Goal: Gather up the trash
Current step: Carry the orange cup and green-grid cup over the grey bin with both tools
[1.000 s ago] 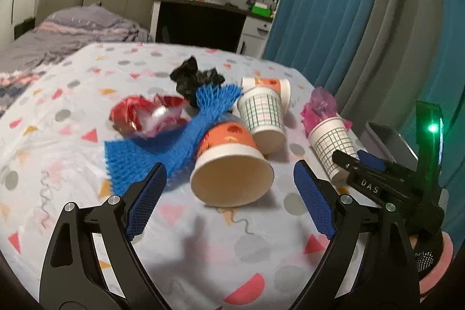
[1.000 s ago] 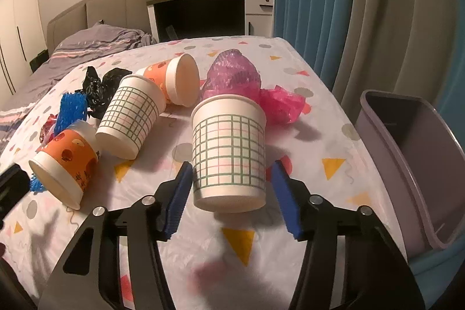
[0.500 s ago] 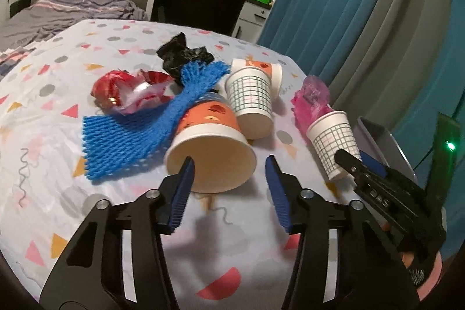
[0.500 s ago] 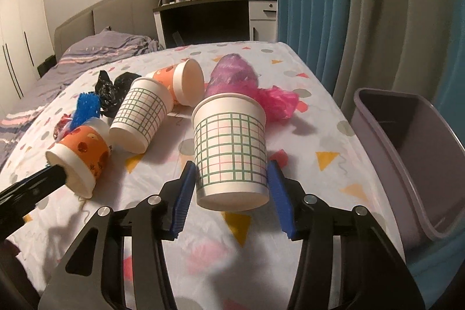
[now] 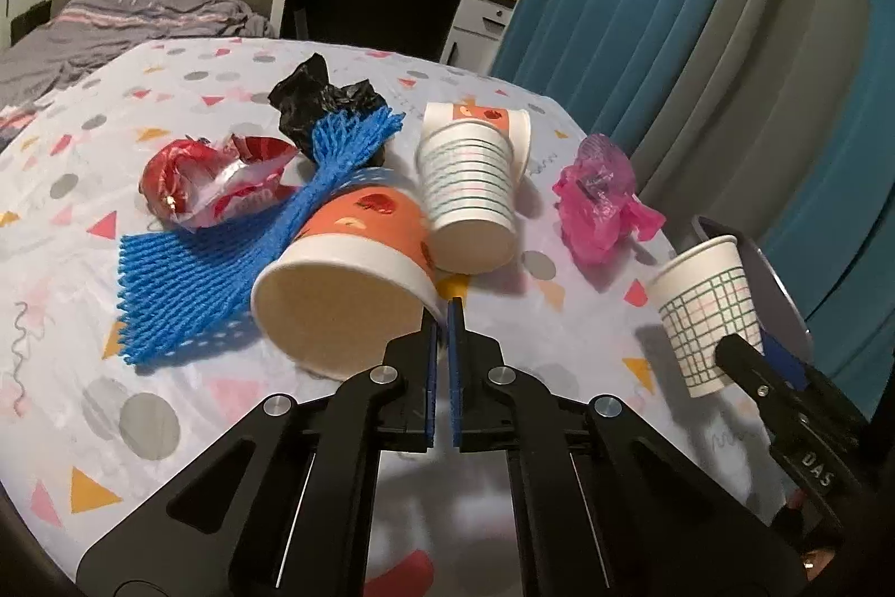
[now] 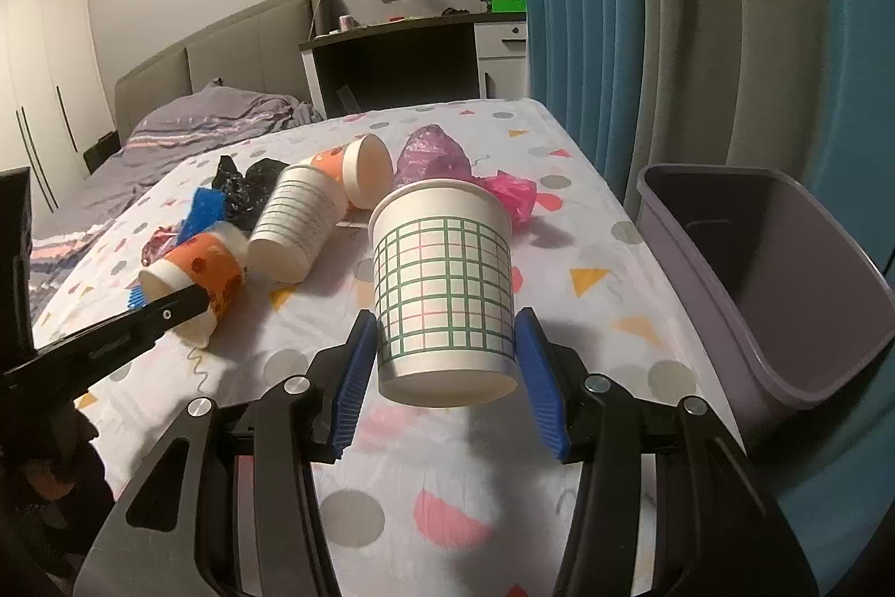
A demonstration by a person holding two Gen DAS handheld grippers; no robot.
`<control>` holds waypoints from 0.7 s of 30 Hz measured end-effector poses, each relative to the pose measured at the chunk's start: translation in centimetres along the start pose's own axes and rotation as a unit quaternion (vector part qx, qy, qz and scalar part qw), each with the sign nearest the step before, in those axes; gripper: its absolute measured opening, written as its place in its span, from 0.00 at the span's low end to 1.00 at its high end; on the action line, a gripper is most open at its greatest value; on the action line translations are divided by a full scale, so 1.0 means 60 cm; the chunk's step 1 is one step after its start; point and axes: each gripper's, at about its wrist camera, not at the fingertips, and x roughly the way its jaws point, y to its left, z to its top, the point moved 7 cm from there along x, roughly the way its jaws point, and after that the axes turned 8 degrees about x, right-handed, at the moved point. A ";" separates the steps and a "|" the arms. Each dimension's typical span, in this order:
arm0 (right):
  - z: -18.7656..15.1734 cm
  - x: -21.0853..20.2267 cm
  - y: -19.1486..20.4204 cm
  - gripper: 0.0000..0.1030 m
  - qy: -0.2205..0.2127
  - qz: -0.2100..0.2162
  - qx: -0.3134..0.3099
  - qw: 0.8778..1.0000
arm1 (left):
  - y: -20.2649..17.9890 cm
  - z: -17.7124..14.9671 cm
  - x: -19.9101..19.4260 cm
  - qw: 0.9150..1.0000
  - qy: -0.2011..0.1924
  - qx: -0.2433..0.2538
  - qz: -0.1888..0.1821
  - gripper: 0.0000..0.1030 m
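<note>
My left gripper (image 5: 442, 317) is shut on the rim of an orange paper cup (image 5: 347, 283) that lies on its side on the table. My right gripper (image 6: 444, 362) is shut on a green-checked white cup (image 6: 444, 283), held upside down and lifted off the table; it also shows in the left wrist view (image 5: 707, 306). A striped white cup (image 5: 470, 188) and another orange cup (image 5: 503, 121) lie behind. A blue foam net (image 5: 224, 272), a red wrapper (image 5: 218, 177), a black bag (image 5: 319, 104) and a pink bag (image 5: 598, 200) lie around them.
A purple-grey bin (image 6: 783, 283) stands at the table's right edge, by the blue curtain (image 6: 587, 9). The table has a patterned white cloth (image 6: 587, 317). A bed (image 6: 212, 121) and a dark desk (image 6: 403, 54) are behind.
My left gripper has closed from wide open onto the orange cup's rim. My right gripper has raised the checked cup off the table and tilted it.
</note>
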 end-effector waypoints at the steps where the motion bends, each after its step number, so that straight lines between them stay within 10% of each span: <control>1: -0.001 -0.004 -0.001 0.49 -0.001 0.001 0.000 1.000 | 0.001 -0.002 -0.004 1.000 -0.003 0.000 0.000 0.02; 21: -0.009 -0.063 -0.025 0.49 -0.034 0.002 0.019 0.999 | -0.033 -0.006 -0.141 0.996 -0.067 0.042 -0.031 0.02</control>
